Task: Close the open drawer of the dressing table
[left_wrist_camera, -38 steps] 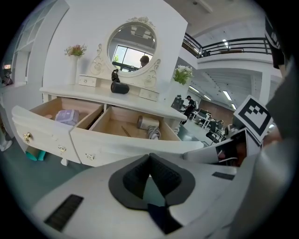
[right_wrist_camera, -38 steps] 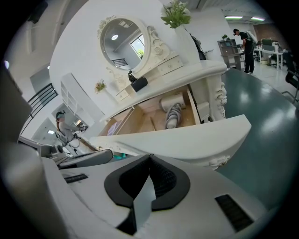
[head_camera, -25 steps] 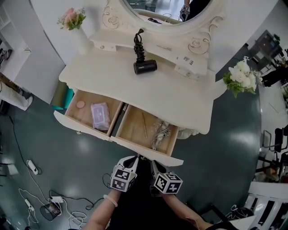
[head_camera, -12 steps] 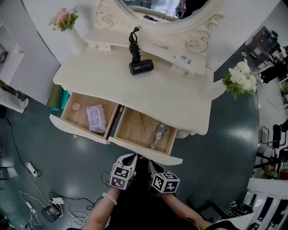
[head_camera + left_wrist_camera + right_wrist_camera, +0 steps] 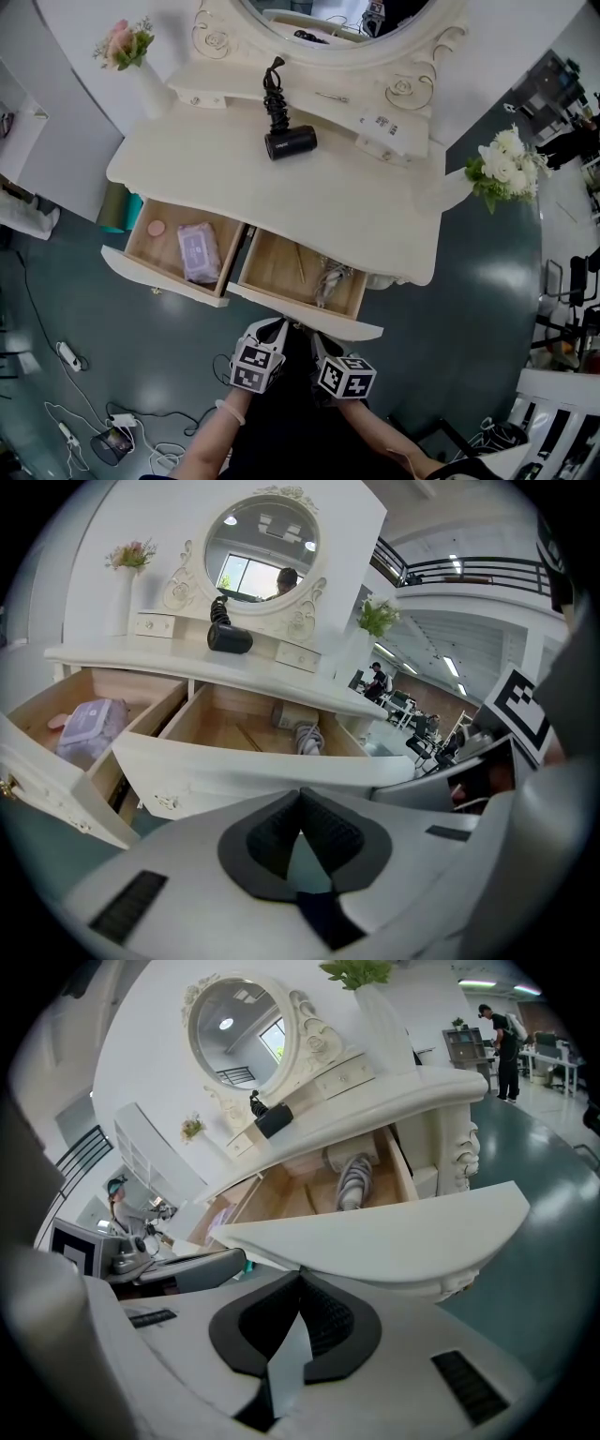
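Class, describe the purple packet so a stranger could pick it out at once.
Find the white dressing table under the round mirror. Its left drawer stands open, and on the wooden bottom lies the packet. It is flat, pale purple and rectangular, far larger than the small round pink item beside it.

We see a cream-white dressing table, its left drawer and right drawer pale wood inside. There is a lilac packet, a black hair dryer and a dark teal floor. The left gripper and right gripper are light grey, their jaws lined dark grey.
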The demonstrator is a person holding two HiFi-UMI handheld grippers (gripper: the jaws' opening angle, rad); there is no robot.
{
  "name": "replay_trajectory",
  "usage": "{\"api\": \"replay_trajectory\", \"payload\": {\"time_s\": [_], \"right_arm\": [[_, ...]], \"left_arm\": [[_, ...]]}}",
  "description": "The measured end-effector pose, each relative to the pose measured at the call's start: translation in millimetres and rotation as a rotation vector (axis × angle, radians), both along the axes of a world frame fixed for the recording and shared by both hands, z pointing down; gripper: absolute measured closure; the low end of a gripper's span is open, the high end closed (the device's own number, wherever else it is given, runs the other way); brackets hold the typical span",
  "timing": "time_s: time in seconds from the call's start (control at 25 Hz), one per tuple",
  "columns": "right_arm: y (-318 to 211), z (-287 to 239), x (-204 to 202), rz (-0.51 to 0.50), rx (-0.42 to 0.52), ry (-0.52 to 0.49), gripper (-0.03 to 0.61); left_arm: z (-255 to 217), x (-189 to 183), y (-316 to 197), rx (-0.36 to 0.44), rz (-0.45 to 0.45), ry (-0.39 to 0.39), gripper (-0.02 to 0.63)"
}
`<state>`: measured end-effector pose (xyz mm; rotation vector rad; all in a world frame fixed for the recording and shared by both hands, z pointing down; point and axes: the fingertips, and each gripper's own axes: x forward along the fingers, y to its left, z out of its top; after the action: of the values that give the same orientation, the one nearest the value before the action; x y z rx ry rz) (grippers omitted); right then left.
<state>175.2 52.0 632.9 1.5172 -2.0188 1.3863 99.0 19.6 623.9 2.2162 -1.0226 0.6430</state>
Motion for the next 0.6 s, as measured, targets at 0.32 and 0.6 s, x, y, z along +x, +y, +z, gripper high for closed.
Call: {"api": "replay_trajectory", "payload": {"time_s": [0.32, 0.6], "right_arm": [[-13, 3, 6, -0.007, -0.008, 0.000, 0.554], [-31, 5, 12, 0.000, -0.005, 0.002, 0.554]], "left_arm": [[0, 5, -17, 0.008, -0.005, -0.008, 0.594], [4, 11, -26, -0.008, 0.003, -0.009, 0.594]]}}
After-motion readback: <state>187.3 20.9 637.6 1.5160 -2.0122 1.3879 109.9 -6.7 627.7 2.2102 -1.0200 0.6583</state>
